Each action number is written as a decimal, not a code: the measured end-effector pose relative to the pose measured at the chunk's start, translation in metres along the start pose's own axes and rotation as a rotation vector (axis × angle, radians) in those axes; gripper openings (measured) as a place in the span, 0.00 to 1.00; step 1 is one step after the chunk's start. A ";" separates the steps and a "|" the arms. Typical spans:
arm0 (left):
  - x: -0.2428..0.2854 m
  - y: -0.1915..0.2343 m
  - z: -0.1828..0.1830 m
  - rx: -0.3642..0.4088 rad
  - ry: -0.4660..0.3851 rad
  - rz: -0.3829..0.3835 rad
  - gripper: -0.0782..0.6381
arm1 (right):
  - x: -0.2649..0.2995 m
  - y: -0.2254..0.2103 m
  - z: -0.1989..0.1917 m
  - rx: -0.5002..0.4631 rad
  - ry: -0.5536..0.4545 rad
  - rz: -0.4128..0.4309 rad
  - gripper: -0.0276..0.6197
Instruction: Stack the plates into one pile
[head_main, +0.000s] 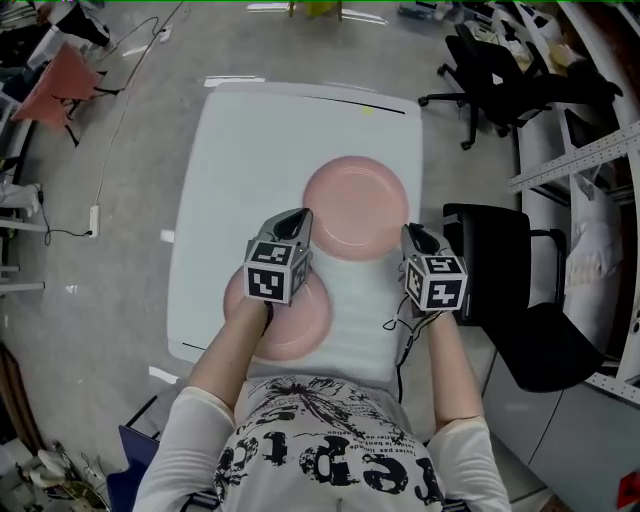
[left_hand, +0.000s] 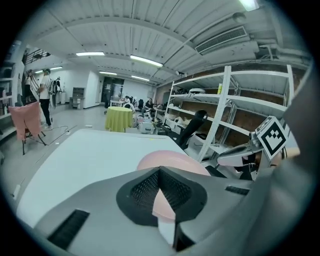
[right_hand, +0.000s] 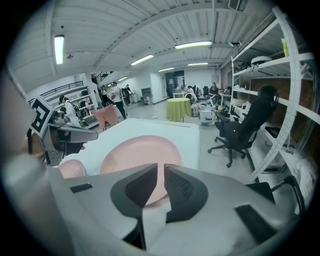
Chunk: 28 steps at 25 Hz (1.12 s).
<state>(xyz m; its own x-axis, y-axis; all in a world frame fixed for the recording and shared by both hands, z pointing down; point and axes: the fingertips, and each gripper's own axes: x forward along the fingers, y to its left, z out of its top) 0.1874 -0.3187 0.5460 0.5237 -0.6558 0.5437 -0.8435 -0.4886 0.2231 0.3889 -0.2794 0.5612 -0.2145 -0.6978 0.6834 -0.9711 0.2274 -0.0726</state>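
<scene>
Stacking: not yet begun; one plate is still to be lifted onto the other. White table (head_main: 225, 170): two pink plates are being carried, unstacked.

- Near plate (head_main: 300, 322): at the near edge, being overhung by the left gripper (head_main: 295, 222), jaws pressed together on nothing.
- Far plate (head_main: 355, 208): toward the right edge.
- Right gripper (head_main: 415, 236): near that plate's rim, jaws slightly spread, empty.

Room: grey floor (head_main: 130, 130); black chairs (head_main: 495, 65) and shelving (head_main: 590, 155) are being shown at right.

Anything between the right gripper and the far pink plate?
Nothing visible. The right gripper sits just off the right edge of the far plate, only bare table between them; the left gripper is at the plate's opposite edge.
</scene>
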 end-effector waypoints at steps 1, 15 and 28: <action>0.007 0.004 -0.001 -0.012 0.014 0.013 0.12 | 0.008 -0.006 0.001 -0.007 0.008 -0.005 0.11; 0.079 0.041 -0.027 -0.162 0.196 0.102 0.32 | 0.082 -0.061 -0.014 0.042 0.138 0.003 0.23; 0.103 0.052 -0.059 -0.215 0.330 0.058 0.32 | 0.108 -0.057 -0.034 0.091 0.203 0.046 0.23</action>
<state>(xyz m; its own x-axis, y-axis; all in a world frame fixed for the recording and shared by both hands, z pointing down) 0.1906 -0.3770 0.6615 0.4370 -0.4414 0.7837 -0.8948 -0.3015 0.3292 0.4246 -0.3447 0.6636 -0.2421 -0.5350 0.8094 -0.9682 0.1868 -0.1661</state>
